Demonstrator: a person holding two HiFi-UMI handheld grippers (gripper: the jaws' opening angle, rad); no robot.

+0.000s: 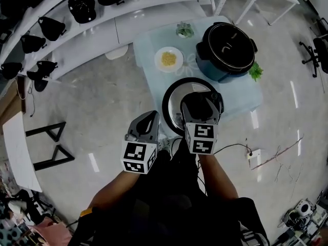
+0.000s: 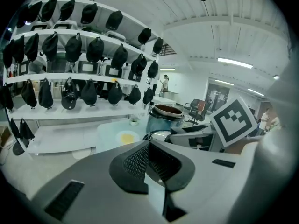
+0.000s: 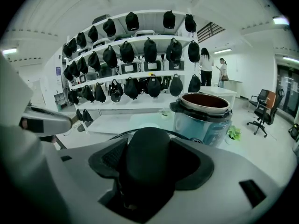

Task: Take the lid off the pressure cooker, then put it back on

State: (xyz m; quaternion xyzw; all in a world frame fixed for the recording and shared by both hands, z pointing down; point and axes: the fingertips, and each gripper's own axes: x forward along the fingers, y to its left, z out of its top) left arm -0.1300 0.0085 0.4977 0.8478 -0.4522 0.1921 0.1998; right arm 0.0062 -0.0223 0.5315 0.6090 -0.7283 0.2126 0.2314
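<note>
The pressure cooker [image 1: 228, 47] stands open on the light blue table [image 1: 148, 50] at the back right, with its dark inner pot showing. Its round lid [image 1: 171, 99] hangs over the table's near edge, held by its black handle [image 3: 149, 160] in my right gripper [image 1: 201, 104], which is shut on it. In the right gripper view the cooker [image 3: 203, 118] sits just ahead and to the right of the lid. My left gripper [image 1: 148, 124] hovers to the left of the lid and off the table, shut on nothing; its pads [image 2: 140, 160] meet.
A white plate [image 1: 168, 59] with yellow food lies left of the cooker. A small potted plant [image 1: 185, 31] stands behind the plate, and green leaves [image 1: 255, 72] lie at the cooker's right. Curved white shelves [image 1: 77, 29] with black caps ring the far side. Cables [image 1: 266, 160] lie on the floor.
</note>
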